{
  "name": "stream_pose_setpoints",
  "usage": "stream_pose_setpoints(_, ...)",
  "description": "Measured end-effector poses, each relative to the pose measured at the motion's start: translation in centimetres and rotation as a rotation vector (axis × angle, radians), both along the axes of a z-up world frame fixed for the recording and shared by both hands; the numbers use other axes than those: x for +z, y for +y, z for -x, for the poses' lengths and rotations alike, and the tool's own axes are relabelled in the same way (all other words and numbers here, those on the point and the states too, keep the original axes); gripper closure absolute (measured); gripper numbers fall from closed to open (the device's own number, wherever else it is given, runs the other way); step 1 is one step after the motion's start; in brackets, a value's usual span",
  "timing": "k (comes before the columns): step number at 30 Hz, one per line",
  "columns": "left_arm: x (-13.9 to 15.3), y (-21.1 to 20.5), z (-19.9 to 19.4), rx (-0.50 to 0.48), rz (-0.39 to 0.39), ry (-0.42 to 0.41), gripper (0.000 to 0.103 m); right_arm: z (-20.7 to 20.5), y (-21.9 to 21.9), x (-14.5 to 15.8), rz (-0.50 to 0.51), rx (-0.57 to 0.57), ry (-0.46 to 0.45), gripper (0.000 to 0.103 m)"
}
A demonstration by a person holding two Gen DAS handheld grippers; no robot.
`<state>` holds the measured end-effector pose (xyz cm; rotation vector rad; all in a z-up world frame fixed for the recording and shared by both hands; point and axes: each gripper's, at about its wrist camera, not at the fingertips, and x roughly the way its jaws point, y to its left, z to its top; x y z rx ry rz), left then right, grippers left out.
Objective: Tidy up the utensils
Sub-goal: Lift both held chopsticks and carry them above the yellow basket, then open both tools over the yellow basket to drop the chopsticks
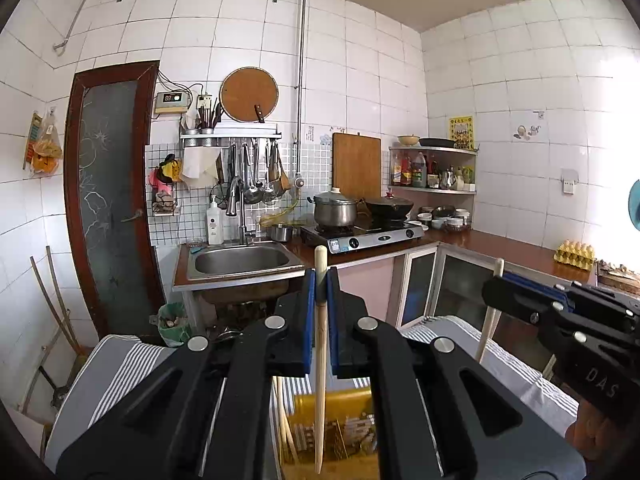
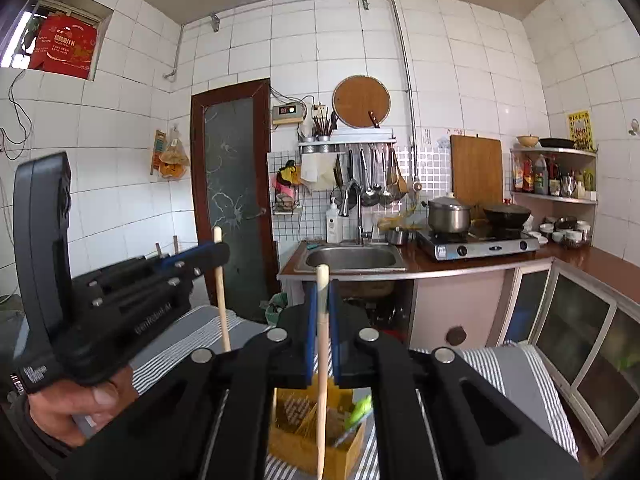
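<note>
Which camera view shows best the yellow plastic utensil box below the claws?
The right wrist view shows the yellow plastic utensil box best: its front wall, its slotted insert and a green item inside are visible between the claw arms. The left wrist view shows only a narrow part of the box, mostly hidden behind the claw.

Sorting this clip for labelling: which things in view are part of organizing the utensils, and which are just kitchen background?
Part of the job:
- left tool, shut on a wooden chopstick
- right tool, shut on a second chopstick
- yellow utensil holder below, on the striped cloth

Background:
- sink
- stove
- steel pot
- egg tray
</note>
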<state>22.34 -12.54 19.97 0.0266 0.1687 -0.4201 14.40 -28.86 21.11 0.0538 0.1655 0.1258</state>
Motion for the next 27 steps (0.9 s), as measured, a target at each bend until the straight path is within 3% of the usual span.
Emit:
stream_pose_setpoints(13,-3.2,-0.8,-5.8,0.017,-0.001,0.065,0.098,-6.2,-0.3,-2.5,-0.013,-0.016,0.045,0.097)
stream_pose_setpoints(24,-6.2,-1.2,-7.4,0.024,-0.035,0.124,0.098,-7.4,-0.2,-4.7,-0.022,0.0,0.122,0.096)
stream_pose_setpoints(25,-6.5,-1.3,-7.6,0.019,-0.038,0.138,0.096,-7.4,-0.3,-4.8,-0.019,-0.011,0.128,0.09)
stream_pose_setpoints(26,-6.8,-1.1,-7.7,0.018,-0.042,0.154,0.079,-7.4,-0.3,-4.7,-0.017,-0.023,0.128,0.08)
stream_pose_setpoints(27,-7.1,-0.8,-7.7,0.02,-0.037,0.162,0.068,-7.2,-0.5,-4.7,-0.025,-0.044,0.122,0.05)
